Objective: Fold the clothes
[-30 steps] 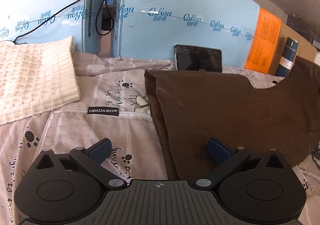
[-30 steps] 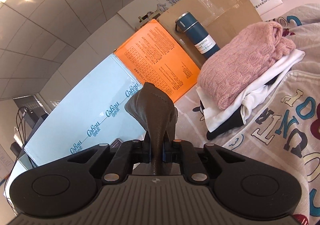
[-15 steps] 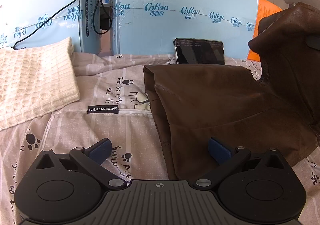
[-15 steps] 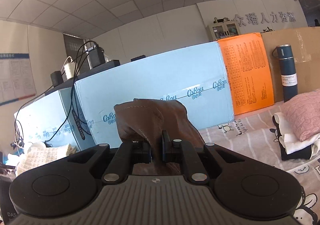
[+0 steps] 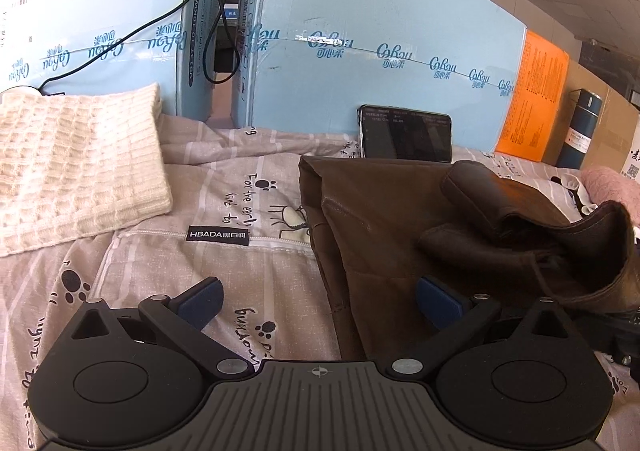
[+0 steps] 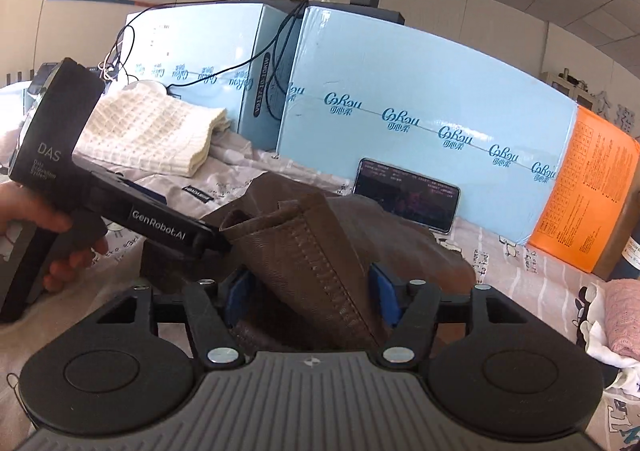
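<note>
A brown garment (image 5: 384,219) lies on the printed bedsheet (image 5: 168,275), its right part folded over onto itself in a bunched heap. My left gripper (image 5: 318,301) is open, low over the garment's near left edge. My right gripper (image 6: 312,291) is open, its blue pads wide apart on either side of the garment's folded-over hem (image 6: 316,251). The left gripper's body (image 6: 120,207) shows in the right wrist view, held by a hand at the garment's left.
A folded cream knit (image 5: 68,163) lies at the back left. A phone (image 5: 406,133) leans on light blue boxes (image 5: 360,51). An orange board (image 5: 532,103), a dark blue flask (image 5: 580,127) and a stack with a pink sweater (image 6: 624,319) stand at the right.
My right gripper has carried the lifted part of the garment over to the left, lowered it onto the rest and opened. My left gripper has stayed open in place.
</note>
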Demonstrator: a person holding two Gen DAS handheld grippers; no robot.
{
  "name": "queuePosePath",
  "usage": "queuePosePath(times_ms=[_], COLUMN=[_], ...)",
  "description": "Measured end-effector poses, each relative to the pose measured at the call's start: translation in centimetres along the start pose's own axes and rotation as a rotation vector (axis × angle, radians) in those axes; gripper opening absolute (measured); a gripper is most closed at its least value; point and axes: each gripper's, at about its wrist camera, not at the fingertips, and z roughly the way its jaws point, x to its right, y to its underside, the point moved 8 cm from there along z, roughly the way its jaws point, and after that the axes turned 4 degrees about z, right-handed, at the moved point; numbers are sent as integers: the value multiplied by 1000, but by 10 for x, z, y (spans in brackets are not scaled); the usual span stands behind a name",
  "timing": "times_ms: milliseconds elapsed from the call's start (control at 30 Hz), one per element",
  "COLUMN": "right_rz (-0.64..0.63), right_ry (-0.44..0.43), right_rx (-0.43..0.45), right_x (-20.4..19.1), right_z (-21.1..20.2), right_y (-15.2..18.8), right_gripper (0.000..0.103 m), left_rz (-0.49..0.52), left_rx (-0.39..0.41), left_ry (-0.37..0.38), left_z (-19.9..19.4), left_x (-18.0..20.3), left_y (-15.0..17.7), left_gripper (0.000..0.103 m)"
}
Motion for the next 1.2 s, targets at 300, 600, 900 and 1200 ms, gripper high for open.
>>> queuePosePath(times_ms=[300, 600, 900, 1200], right_rz=[104, 313, 499, 726], right_ry=[-73, -378, -93, -185], right_rx=[-191, -148, -24, -173], right_x=[-10, 16, 140, 156], right_z=[12, -27, -1, 82], right_y=[11, -12, -45, 19], right_gripper=[86, 89, 101, 99], left_rz=[-146, -287, -410, -376], left_rx=[220, 183, -68, -146], left_ry=[302, 550, 492, 425], left_z=[-28, -31, 8, 39], left_x=[1, 22, 39, 56], left_y=[-20, -39, -36, -24], left_gripper=[103, 103, 103, 103])
